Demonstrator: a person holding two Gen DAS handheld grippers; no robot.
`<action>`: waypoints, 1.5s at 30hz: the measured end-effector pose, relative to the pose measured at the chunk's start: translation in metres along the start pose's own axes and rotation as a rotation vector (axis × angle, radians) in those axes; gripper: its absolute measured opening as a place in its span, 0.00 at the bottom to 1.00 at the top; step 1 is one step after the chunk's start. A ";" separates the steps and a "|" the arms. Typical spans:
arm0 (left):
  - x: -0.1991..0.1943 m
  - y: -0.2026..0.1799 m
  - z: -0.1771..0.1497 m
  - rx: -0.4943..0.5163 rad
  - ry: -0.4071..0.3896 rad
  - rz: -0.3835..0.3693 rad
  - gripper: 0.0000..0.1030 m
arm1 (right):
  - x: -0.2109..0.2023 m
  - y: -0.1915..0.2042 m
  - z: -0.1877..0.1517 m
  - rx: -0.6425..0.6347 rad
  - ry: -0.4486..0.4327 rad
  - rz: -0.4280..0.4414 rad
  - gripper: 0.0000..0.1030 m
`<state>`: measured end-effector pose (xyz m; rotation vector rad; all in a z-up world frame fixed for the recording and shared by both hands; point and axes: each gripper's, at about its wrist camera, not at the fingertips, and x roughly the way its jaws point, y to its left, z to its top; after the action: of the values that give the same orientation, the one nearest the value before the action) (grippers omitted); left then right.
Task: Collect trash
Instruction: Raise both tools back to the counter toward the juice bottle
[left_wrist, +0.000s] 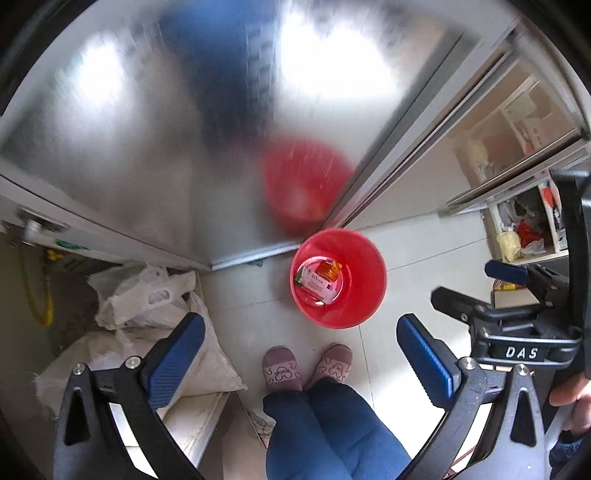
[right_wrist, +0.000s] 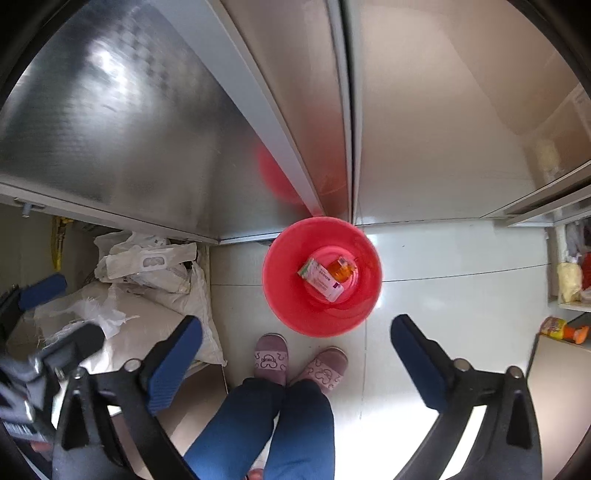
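Both grippers wide apart, empty, above red bin (right_wrist: 321, 277).

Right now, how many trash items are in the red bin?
2 visible: a white-and-pink box lying flat on the bottom of the red bin, and an orange packet touching it, toward the wall. Anything underneath is hidden.

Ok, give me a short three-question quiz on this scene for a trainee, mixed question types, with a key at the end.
1. True or false: the round red plastic bin on the pale tiled floor already holds trash.
2. Multiple choice: the white-and-pink flat box lies A) on the floor, B) inside the bin beside the small orange packet, C) between gripper fingers.
3. Fill in: the left gripper and right gripper are both ____ and hold nothing.

Key: 1 true; 2 B; 3 open.
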<state>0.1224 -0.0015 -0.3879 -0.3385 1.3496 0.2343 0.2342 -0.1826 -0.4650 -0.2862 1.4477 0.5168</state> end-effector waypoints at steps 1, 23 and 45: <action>-0.014 -0.001 0.002 0.005 -0.011 0.001 1.00 | -0.011 0.002 -0.002 0.001 -0.005 -0.008 0.99; -0.285 0.013 0.038 0.011 -0.334 0.052 1.00 | -0.296 0.081 0.016 -0.118 -0.276 0.031 1.00; -0.328 0.171 0.121 -0.232 -0.363 0.095 1.00 | -0.318 0.216 0.154 -0.457 -0.300 0.094 0.99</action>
<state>0.1037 0.2120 -0.0624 -0.4044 0.9815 0.5091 0.2472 0.0259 -0.1075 -0.4818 1.0434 0.9285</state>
